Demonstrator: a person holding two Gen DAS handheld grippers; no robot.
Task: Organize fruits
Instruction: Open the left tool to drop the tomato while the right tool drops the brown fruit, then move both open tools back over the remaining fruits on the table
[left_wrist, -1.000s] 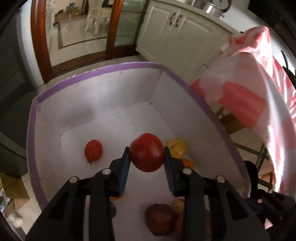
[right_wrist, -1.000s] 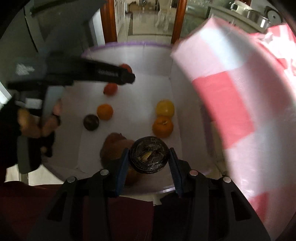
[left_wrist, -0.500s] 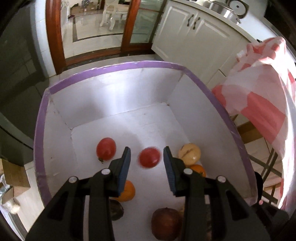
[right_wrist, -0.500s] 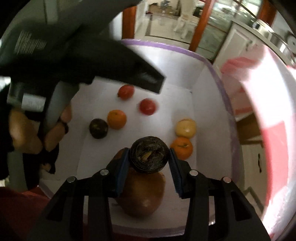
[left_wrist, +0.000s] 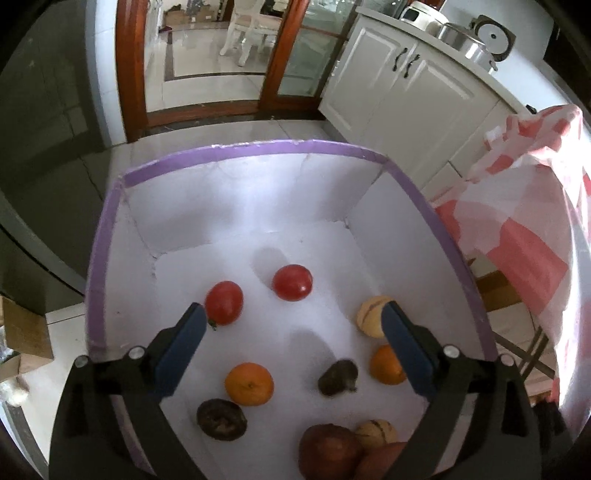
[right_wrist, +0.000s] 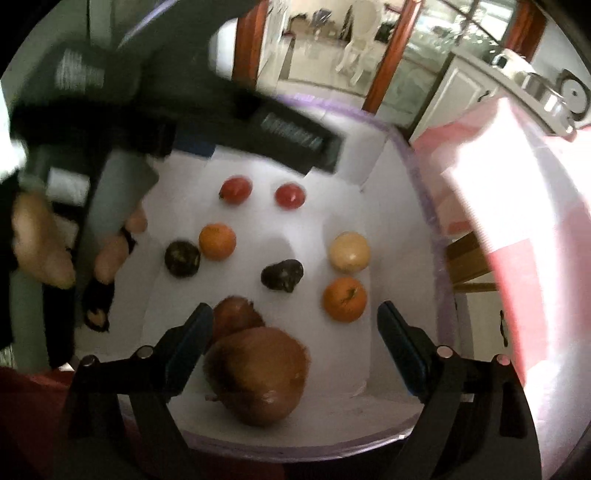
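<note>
A white box with a purple rim (left_wrist: 236, 151) fills most of both views, and all the fruit lies loose on its floor. To its right hangs a red-and-white checked cloth (left_wrist: 524, 236), and white cabinets (left_wrist: 402, 92) stand behind the box.

The left gripper (left_wrist: 293, 325) hangs above the box with its blue-padded jaws spread wide and nothing between them. The right gripper (right_wrist: 295, 325) is likewise wide open and empty above the near end of the box; the left gripper appears blurred in the upper left of the right wrist view, held by a bare hand (right_wrist: 44, 247).

The largest fruit, a brown pomegranate-like one (right_wrist: 258, 376), lies at the near edge, touching a smaller brown one (right_wrist: 234, 317) behind it. Two oranges sit apart: one on the left (left_wrist: 249, 384) and one on the right (left_wrist: 386, 365). A pale yellow fruit (left_wrist: 373, 317) lies just beyond the right orange, and another pale one (left_wrist: 375, 434) rests against the brown fruit at the near end. Two red tomatoes lie farthest in, side by side but not touching: the left one (left_wrist: 223, 302) and the right one (left_wrist: 292, 282). A dark, wrinkled fruit (left_wrist: 221, 419) lies just beside the left orange, and a second dark one (left_wrist: 338, 376) sits near the middle of the floor, slightly blurred.
</note>
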